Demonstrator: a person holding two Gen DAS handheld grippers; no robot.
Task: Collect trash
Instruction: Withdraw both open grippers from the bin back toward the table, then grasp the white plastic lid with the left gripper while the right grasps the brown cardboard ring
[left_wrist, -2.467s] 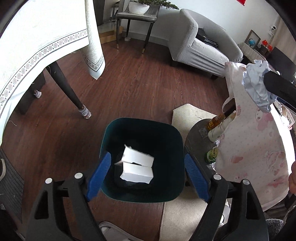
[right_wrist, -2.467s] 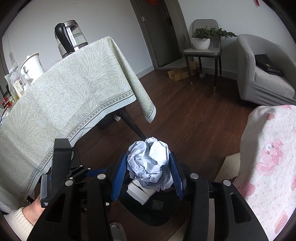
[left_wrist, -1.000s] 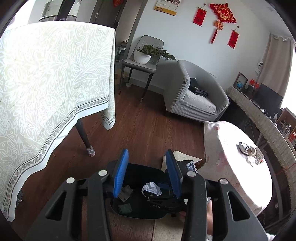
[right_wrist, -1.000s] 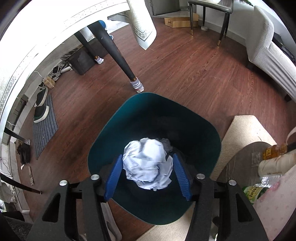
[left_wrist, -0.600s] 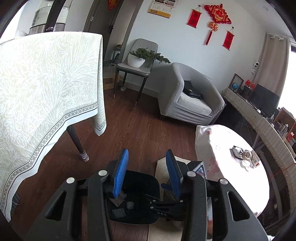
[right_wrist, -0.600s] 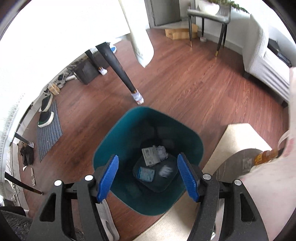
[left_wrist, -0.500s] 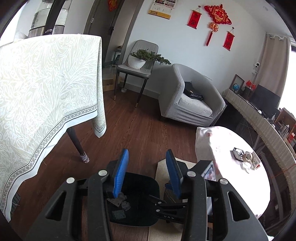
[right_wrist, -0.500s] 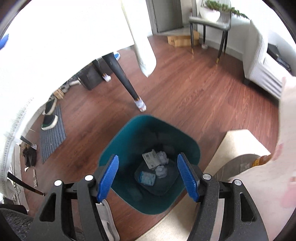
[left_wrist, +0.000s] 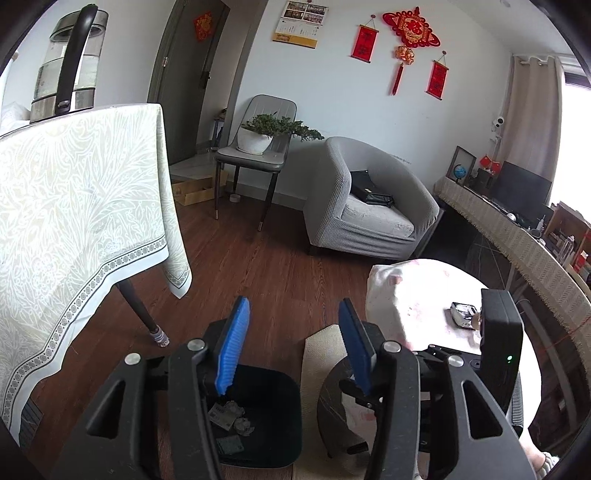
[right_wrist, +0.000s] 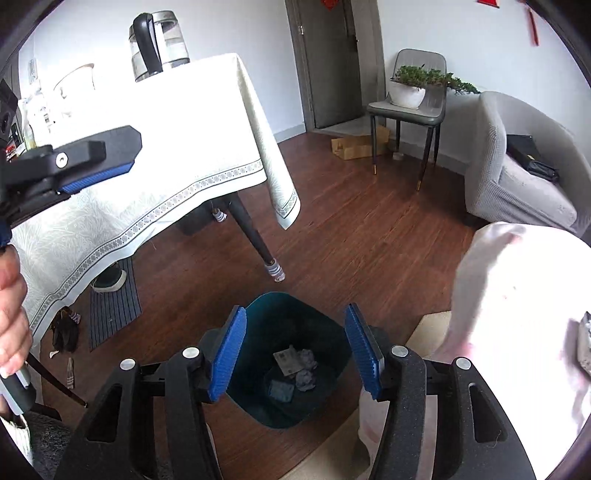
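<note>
A dark teal trash bin (right_wrist: 295, 306) stands on the wood floor below both grippers; it also shows in the left wrist view (left_wrist: 284, 391). Crumpled paper (right_wrist: 306, 376) and flat scraps (right_wrist: 284, 357) lie at its bottom, also seen in the left wrist view as crumpled paper (left_wrist: 242, 424). My right gripper (right_wrist: 295, 354) is open and empty, high above the bin. My left gripper (left_wrist: 293, 350) is open and empty, raised above the bin's right side. The left gripper's fingers (right_wrist: 96, 162) also show at the left of the right wrist view. A small grey piece (left_wrist: 463, 314) lies on the pink-clothed round table (left_wrist: 424, 288).
A table with a pale patterned cloth (left_wrist: 74, 221) stands left, a kettle (left_wrist: 68, 66) on it. A grey armchair (left_wrist: 369, 206), a chair with a potted plant (left_wrist: 266, 136) and a beige rug (left_wrist: 321, 350) stand around. A dark round side table (left_wrist: 332, 398) sits beside the bin.
My right gripper opened and dropped the crumpled paper ball into the bin, then rose and tilted up. My left gripper also lifted and opened slightly wider.
</note>
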